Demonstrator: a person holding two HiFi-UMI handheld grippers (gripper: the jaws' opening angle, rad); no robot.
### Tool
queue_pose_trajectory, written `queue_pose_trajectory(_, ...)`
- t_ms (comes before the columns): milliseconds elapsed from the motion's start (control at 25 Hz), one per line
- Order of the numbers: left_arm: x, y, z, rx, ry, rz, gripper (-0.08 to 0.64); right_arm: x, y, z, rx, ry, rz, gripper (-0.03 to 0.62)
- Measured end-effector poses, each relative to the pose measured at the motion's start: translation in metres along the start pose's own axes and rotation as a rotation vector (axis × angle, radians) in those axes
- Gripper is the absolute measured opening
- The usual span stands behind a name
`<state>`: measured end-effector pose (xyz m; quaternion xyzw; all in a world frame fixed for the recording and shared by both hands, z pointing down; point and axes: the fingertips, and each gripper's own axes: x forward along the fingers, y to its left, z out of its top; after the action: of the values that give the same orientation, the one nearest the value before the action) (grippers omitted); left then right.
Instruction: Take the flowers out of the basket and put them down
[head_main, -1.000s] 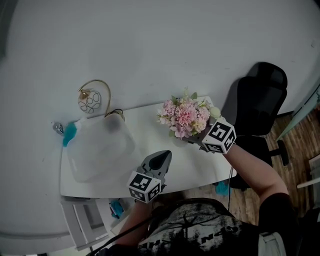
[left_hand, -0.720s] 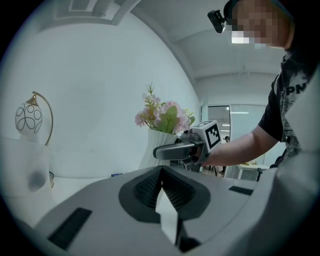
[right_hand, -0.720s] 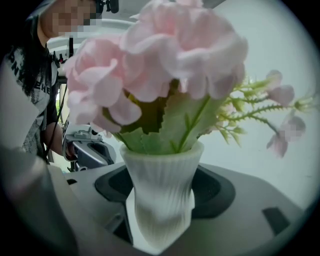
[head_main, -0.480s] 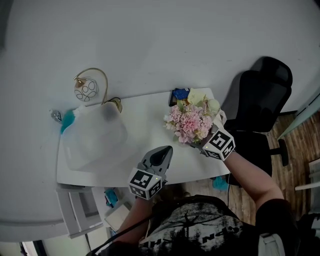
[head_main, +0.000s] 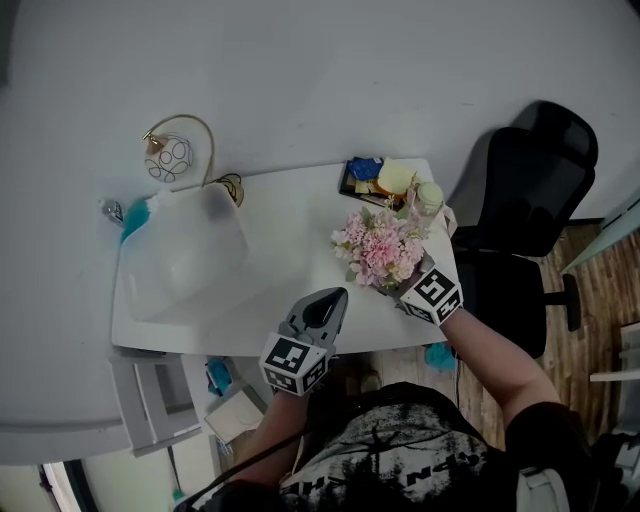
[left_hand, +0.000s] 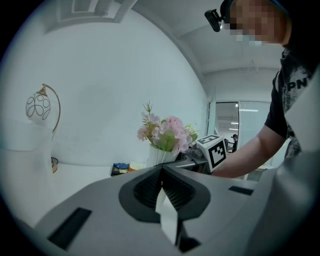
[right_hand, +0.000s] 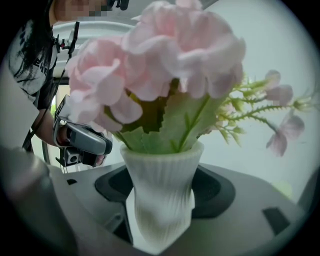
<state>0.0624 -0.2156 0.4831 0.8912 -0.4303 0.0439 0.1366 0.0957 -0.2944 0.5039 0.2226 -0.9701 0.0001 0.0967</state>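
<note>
A bunch of pink flowers (head_main: 378, 245) stands in a white ribbed vase (right_hand: 162, 185). My right gripper (head_main: 397, 284) is shut on the vase's sides and holds it upright over the right part of the white table (head_main: 270, 300). Pink blooms (right_hand: 165, 65) fill the upper part of the right gripper view. The translucent basket (head_main: 235, 238) sits on the table's left part, apart from the flowers. My left gripper (head_main: 334, 298) hovers at the table's near edge, jaws shut with nothing in them. From the left gripper (left_hand: 161, 172) view, the flowers (left_hand: 165, 135) are straight ahead.
A gold arc lamp with a paw-print globe (head_main: 170, 158) stands behind the basket. Blue and yellow items (head_main: 380, 178) lie at the table's back right corner. A black office chair (head_main: 530, 190) is right of the table, and drawers (head_main: 150, 400) sit below its left end.
My right gripper has carried the flowers from the back right corner toward the table's near right side, uncovering the items there. The left gripper has stayed shut at the near edge.
</note>
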Motion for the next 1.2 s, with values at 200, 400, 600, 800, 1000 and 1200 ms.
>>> queue_pose_trajectory(200, 0.002, -0.004, -0.01, -0.015, 0.007, 0.013, 0.015, 0.001, -0.003, -0.017, 0.021, 0.001, -0.021, 0.344)
queue_pose_trajectory(400, 0.005, -0.005, -0.017, -0.022, 0.019, 0.019, 0.015, 0.002, -0.005, -0.03, 0.023, 0.008, -0.032, 0.344)
queue_pose_trajectory(600, 0.007, -0.009, -0.021, -0.021, 0.033, 0.021, 0.015, 0.002, -0.006, -0.035, 0.041, -0.021, -0.048, 0.344)
queue_pose_trajectory(800, 0.006, -0.008, -0.024, -0.022, 0.044, 0.024, 0.014, 0.003, -0.008, -0.034, 0.052, -0.042, -0.072, 0.344)
queue_pose_trajectory(1000, 0.004, -0.009, -0.027, -0.024, 0.05, 0.024, 0.015, 0.004, -0.012, -0.035, 0.077, -0.043, -0.097, 0.344)
queue_pose_trajectory(1200, 0.002, -0.01, -0.031, -0.026, 0.053, 0.022, 0.014, 0.005, -0.016, -0.037, 0.096, -0.042, -0.11, 0.344)
